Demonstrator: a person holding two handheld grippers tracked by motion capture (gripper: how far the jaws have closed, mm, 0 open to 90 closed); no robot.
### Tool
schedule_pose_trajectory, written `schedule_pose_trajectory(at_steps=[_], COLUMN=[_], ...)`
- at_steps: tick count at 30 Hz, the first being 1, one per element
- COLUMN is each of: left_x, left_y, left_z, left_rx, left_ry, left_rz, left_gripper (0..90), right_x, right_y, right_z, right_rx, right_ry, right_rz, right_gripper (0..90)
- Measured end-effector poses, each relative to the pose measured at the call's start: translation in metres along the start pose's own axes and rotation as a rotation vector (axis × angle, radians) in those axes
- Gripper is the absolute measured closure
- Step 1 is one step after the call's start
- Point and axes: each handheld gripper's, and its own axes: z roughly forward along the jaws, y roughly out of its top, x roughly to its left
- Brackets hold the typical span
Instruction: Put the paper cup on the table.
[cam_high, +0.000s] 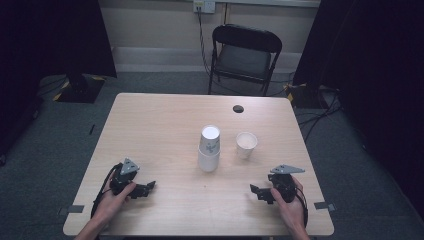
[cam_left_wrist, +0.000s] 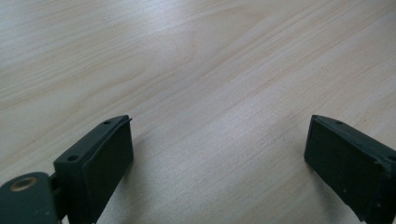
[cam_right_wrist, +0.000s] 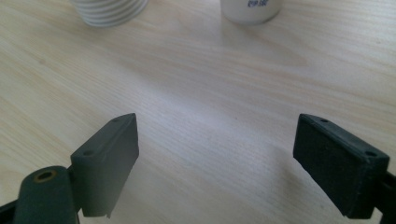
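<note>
A stack of white paper cups (cam_high: 209, 148) stands upside down near the table's middle, and its ribbed rims (cam_right_wrist: 109, 9) appear at the top left of the right gripper view. A single white cup (cam_high: 246, 143) stands upright just to the right of the stack, its base (cam_right_wrist: 252, 8) at that view's top edge. My left gripper (cam_high: 146, 188) rests low at the front left, open, with bare wood between its jaws (cam_left_wrist: 219, 122). At the front right my right gripper (cam_high: 256, 192) is open too (cam_right_wrist: 217, 120), pointing toward the cups and well short of them.
The light wooden table (cam_high: 160, 125) has a dark cable hole (cam_high: 238, 108) near its far edge. A black folding chair (cam_high: 245, 55) stands behind the table. Dark curtains and cables flank the floor on both sides.
</note>
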Motion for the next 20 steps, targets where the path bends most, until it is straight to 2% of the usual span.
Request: schedule_pose_trajectory(at_steps=[2, 4, 7, 10, 13, 20], left_x=[0.000, 0.000, 0.000, 0.000, 0.000, 0.000], left_y=[0.000, 0.000, 0.000, 0.001, 0.001, 0.001], left_z=[0.000, 0.000, 0.001, 0.001, 0.001, 0.001], left_rx=[0.000, 0.002, 0.002, 0.003, 0.003, 0.006], left_ry=[0.000, 0.001, -0.001, -0.002, -0.003, -0.007], left_rz=[0.000, 0.003, 0.000, 0.000, 0.000, 0.003], left_gripper=[7.6, 7.4, 6.9, 6.3, 6.2, 5.9], right_x=[0.001, 0.001, 0.002, 0.007, 0.008, 0.009], right_y=[-0.003, -0.005, -0.009, -0.011, -0.014, -0.014], right_z=[0.003, 0.004, 0.008, 0.011, 0.015, 0.016], right_rx=[0.018, 0.010, 0.035, 0.033, -0.012, -0.017], right_ry=[-0.025, -0.063, -0.073, -0.106, -0.095, -0.089], right_rz=[-0.006, -0.016, -0.021, -0.067, -0.079, -0.086], right_gripper=[14.1, 14.0, 13.7, 11.1, 8.7, 8.8])
